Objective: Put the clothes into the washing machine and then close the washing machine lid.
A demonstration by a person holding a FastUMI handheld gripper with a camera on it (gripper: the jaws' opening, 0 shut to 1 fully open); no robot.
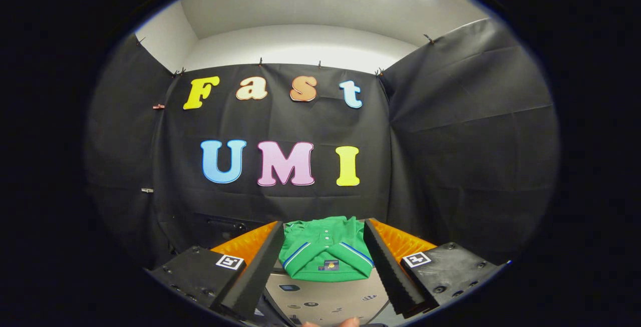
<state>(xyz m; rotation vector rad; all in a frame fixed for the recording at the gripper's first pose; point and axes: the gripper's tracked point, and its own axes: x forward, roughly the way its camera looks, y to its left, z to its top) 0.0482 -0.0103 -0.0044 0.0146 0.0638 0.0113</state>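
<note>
1. The gripper (324,229) is sitting at the bottom middle of the frame with its two fingers (260,262) spread wide, angling out like a V. They aren't pinching anything.
2. Right in the gap between those fingers, a folded green shirt (325,252) is lying flat. It's a polo-type thing with a collar, a button placket and blue-and-white stripes along the folded sleeves. I honestly can't tell whether the fingers are brushing its edges or just hanging beside it.
3. The shirt is resting on a light grey surface (325,299) with a few small dark symbols printed on it, showing just below the shirt at the bottom centre. Could be the washing machine top, but I can't say for sure.
4. At the very bottom edge, dead centre, a bit of a person's fingertip (349,322) is peeking in.
5. Behind all that, black cloth (450,141) is hanging across the back and both sides of the booth, pinned up with small clips.
6. Above the cloth, in the upper part of the frame, a white wall (300,41) is catching bright light from the top.
</note>
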